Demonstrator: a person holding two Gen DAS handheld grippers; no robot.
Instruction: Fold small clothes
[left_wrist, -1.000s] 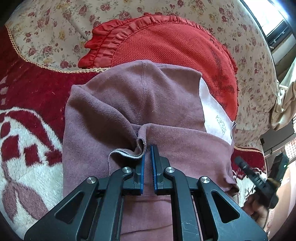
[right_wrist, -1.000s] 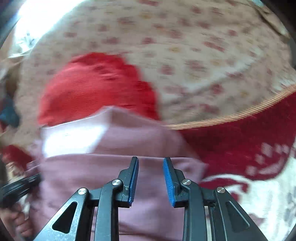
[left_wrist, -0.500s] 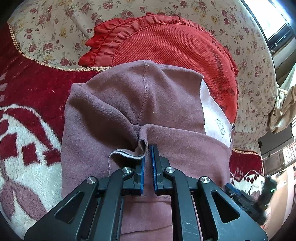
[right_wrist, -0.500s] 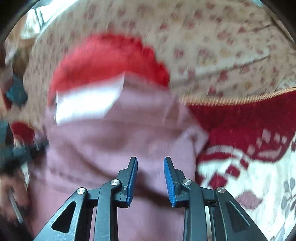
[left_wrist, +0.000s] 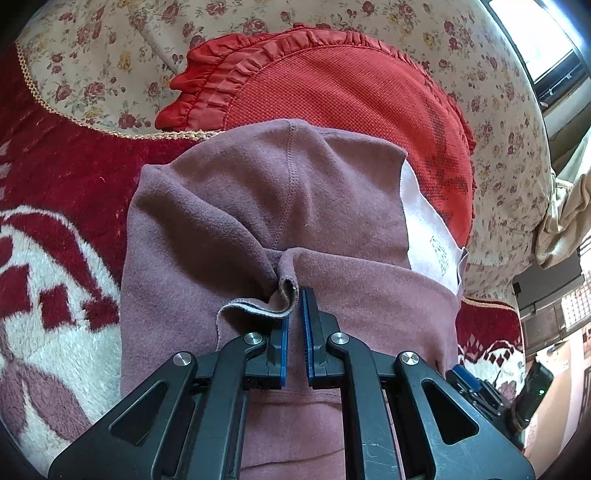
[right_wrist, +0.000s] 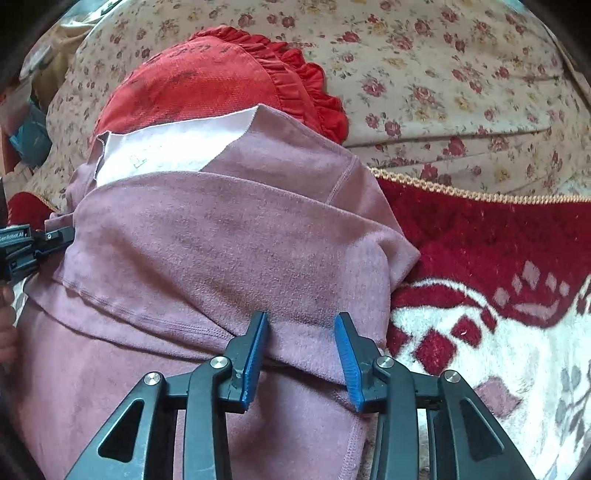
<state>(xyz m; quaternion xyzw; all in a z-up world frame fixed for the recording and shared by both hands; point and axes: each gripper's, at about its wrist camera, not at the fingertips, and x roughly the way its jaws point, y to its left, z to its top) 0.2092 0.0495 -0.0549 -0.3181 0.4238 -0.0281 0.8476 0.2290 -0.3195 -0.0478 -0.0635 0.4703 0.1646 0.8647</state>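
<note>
Roughly — stage: mid-fold; one fold is laid over and the bundle is not yet compact.
Garment: a mauve fleece garment (left_wrist: 258, 206) lies on a red and white patterned blanket (left_wrist: 55, 258), its far end resting against a red frilled cushion (left_wrist: 332, 92) that sits on a floral cover (left_wrist: 92, 55).
Done so far: a near panel of the fleece is doubled over the far part, its folded edge running across the middle of the left wrist view; a white label (left_wrist: 428, 236) shows at the right, where the layers do not quite meet.
Left claw (left_wrist: 293, 314): closed, pinching a small bunched ridge of the fleece edge at the middle of the fold.
Right claw (right_wrist: 301, 343): jaws apart, having just been opening; the hem of the upper layer lies between and under the blue pads, but they do not press on it, so I judge it a release.
Right claw's place: at the near right of the garment, just beside the blanket's white pattern.
Left to do, as I judge: let go of the pinched ridge, smooth that pucker, square the uneven right-hand corner, and probably fold once more to make a tidy packet.
Risk: the soft fleece may spring back open when the pinch is released.
</note>
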